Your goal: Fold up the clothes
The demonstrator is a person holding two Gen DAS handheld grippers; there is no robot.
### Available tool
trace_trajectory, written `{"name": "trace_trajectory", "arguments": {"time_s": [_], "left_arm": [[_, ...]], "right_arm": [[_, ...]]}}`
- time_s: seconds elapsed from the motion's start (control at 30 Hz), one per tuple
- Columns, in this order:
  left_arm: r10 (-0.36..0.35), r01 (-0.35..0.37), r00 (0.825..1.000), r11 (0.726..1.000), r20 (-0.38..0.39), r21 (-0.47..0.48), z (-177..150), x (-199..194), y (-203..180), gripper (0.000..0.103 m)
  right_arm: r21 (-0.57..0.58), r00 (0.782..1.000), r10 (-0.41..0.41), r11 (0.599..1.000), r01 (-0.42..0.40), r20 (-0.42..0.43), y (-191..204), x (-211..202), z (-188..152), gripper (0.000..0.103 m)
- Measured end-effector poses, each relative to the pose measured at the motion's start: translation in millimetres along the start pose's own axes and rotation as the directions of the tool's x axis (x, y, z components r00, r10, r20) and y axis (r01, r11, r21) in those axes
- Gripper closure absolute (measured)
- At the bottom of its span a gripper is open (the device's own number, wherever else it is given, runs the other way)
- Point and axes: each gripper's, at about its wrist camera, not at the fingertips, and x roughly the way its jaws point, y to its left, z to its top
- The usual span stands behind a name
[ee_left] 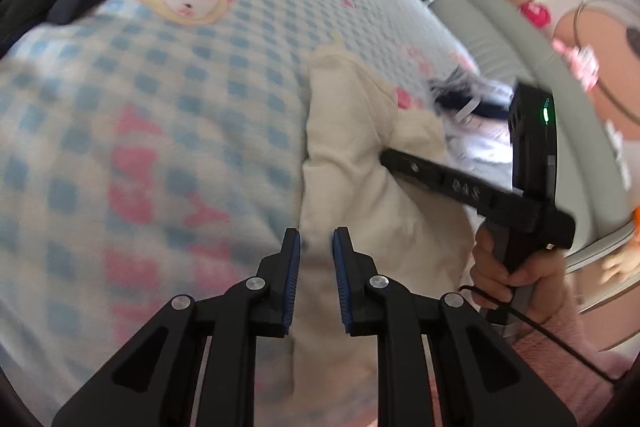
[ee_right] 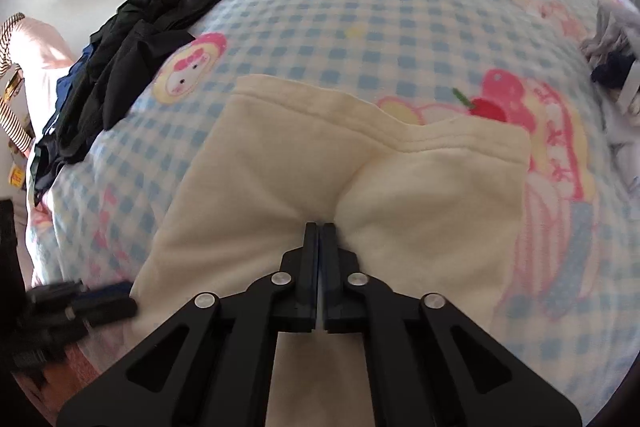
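The cream garment (ee_right: 332, 163) lies spread on the checked bedspread (ee_right: 360, 19), its stitched hem at the far side from the right gripper's jaws; the right gripper (ee_right: 320, 227) has its jaws pressed together on a ridge of the cloth, and creases fan out ahead of the tips to either side (which suggests the pinch is gathering the fabric so that it can be lifted or drawn over). The left gripper (ee_left: 316, 233) hangs with its jaws a modest way apart and nothing between the blue pads; the garment's edge runs just ahead of and beneath them, so it looks placed to take a second hold, though that is a judgement. Well off to the left of the right jaws, a heap of dark clothes (ee_right: 132, 39) sits at the bedspread's edge; whether the cream piece is partly folded I cannot tell.
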Motion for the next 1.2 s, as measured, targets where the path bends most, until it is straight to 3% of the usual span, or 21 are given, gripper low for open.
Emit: {"name": "trace_trajectory", "arguments": {"time_s": [0.07,0.23,0.33,0.4,0.47,0.53,0.6,0.67,0.73,0.8,0.87,0.9,0.97,1.07,1.13,1.2], "left_arm": [[0.006,-0.006,1.000,1.000,0.004,0.008,11.6,-0.6,1.3,0.083],[0.001,0.001,1.000,0.996,-0.026,0.087,29.2,27.6,-16.9,0.081],[0.127,-0.122,0.992,0.982,-0.027,0.146,32.2,45.5,-21.1,0.077],[0.107,-0.104,0.994,0.991,-0.035,0.085,34.4,43.1,-10.5,0.077],[0.163,-0.163,0.987,0.984,0.004,0.065,33.2,31.2,-7.3,0.077],[0.287,-0.292,0.953,0.956,0.099,0.039,33.7,11.7,-5.7,0.083],[0.149,-0.147,0.984,0.989,0.100,-0.029,34.7,3.3,1.3,0.083],[-0.029,0.035,0.997,0.997,0.077,-0.072,35.2,3.5,1.7,0.080],[-0.001,-0.001,0.999,0.999,0.053,0.037,30.5,11.5,-21.3,0.079],[0.088,-0.092,0.996,0.987,0.035,0.131,25.6,25.4,-38.2,0.079],[0.213,-0.220,0.975,0.964,0.059,0.153,27.8,35.5,-38.9,0.076],[0.235,-0.241,0.970,0.961,0.059,0.134,29.1,34.9,-35.0,0.059],[0.264,-0.268,0.963,0.960,0.050,0.085,31.5,31.7,-25.6,0.054],[0.204,-0.210,0.976,0.976,0.080,0.064,19.2,10.3,-27.4,0.057],[0.150,-0.157,0.986,0.981,0.070,0.110,4.4,6.2,-40.6,0.057],[0.144,-0.149,0.989,0.975,0.045,0.163,-10.3,8.3,-50.1,0.055]], "right_arm": [[0.000,1.000,0.002,1.000,-0.002,0.014,1.3,-10.3,-3.0,0.090],[0.076,0.997,0.064,0.995,-0.067,0.040,-3.2,-33.3,-23.5,0.087],[0.072,1.000,0.012,0.997,-0.013,0.011,-8.5,-32.6,-41.1,0.087],[0.076,1.000,0.000,0.997,0.000,0.006,-14.6,-34.5,-48.3,0.097],[0.100,1.000,-0.011,0.995,0.008,0.027,-20.4,-45.8,-53.0,0.097],[0.118,0.998,-0.028,0.993,0.022,0.050,-25.1,-57.3,-57.5,0.095],[0.122,0.997,-0.029,0.992,0.020,0.075,-24.8,-65.5,-61.0,0.092],[0.126,0.996,-0.007,0.992,-0.004,0.087,-23.7,-67.6,-65.0,0.088],[0.123,0.997,0.013,0.992,-0.023,0.081,-19.6,-62.7,-68.8,0.085],[0.114,0.997,-0.010,0.994,0.002,0.071,-14.3,-58.2,-73.6,0.085],[0.105,0.997,-0.041,0.994,0.033,0.068,-11.1,-59.3,-78.6,0.086],[0.106,0.997,-0.055,0.993,0.048,0.062,-11.8,-60.9,-80.8,0.088],[0.119,0.997,-0.063,0.991,0.057,0.052,-16.4,-67.6,-85.8,0.088],[0.134,0.995,-0.074,0.989,0.065,0.066,-19.7,-83.5,-96.3,0.086],[0.129,0.994,-0.078,0.989,0.068,0.076,-15.8,-89.2,-100.4,0.086],[0.116,0.995,-0.063,0.992,0.054,0.081,-9.4,-91.1,-102.9,0.085]]}}
